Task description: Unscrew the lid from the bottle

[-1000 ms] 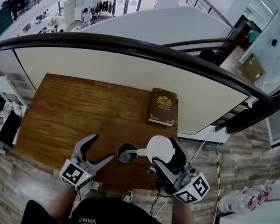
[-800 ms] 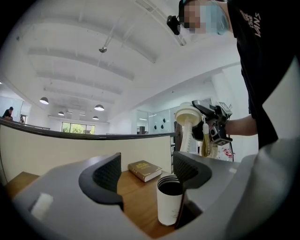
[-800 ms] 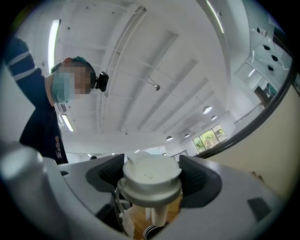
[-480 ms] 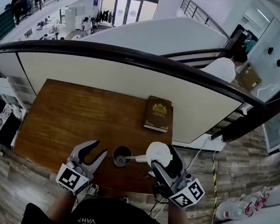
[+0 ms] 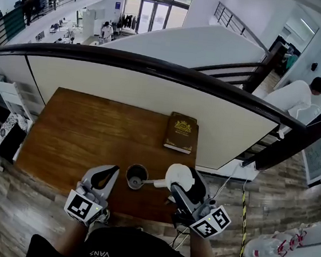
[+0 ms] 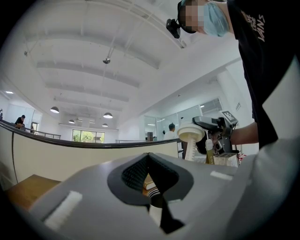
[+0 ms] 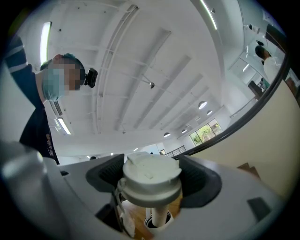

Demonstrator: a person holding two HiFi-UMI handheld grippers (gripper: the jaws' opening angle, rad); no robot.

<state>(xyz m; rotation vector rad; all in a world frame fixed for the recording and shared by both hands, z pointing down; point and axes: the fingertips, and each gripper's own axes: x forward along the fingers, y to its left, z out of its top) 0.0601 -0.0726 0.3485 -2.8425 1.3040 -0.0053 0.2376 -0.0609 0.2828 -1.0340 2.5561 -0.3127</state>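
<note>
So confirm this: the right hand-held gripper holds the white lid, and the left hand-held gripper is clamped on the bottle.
One thing is wrong. The left hand-held gripper is not on the bottle: its jaws have just closed on nothing, clear of it, as the left gripper view shows. The right hand-held gripper does hold the white lid.
</note>
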